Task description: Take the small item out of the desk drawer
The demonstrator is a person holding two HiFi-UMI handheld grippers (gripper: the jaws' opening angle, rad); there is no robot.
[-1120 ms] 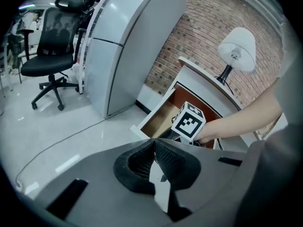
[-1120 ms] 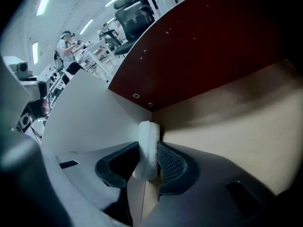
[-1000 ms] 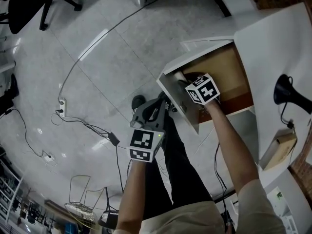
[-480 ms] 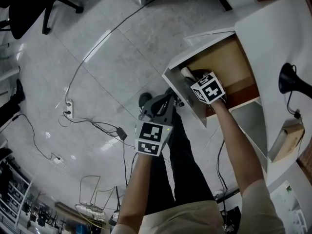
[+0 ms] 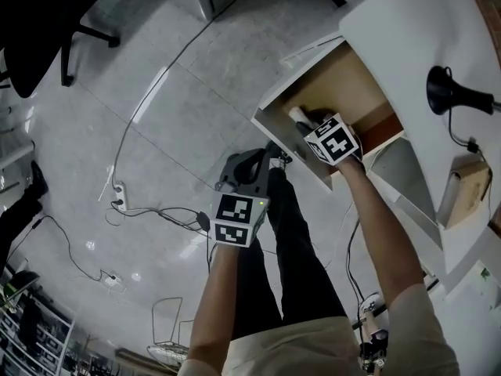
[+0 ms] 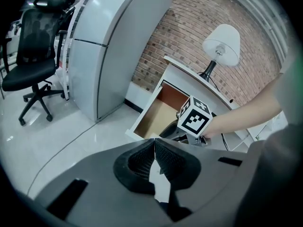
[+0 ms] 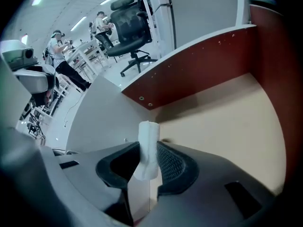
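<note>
small white roll [image 7: 148, 134] sits upright btw the right gripper [image 7: 150, 148] pads, pinched on both sides w/ its top poking past the tips; jaws have just been closing on it. In the head view the roll [image 5: 297, 114] is at the front corner of the open drawer [image 5: 344, 77], just behind the front panel [image 5: 291, 143]; right forearm stretched fwd, gripper tipped steeply down into the drawer. Left gripper [image 6: 154, 143] has its jaws pressed together, nothing in them; held lower, above the person's dark trousers, aimed up at the drawer front, close by it; can't tell if touching. Further out: white desk [image 5: 407, 30], lamp [image 5: 446, 88] on top.
</note>
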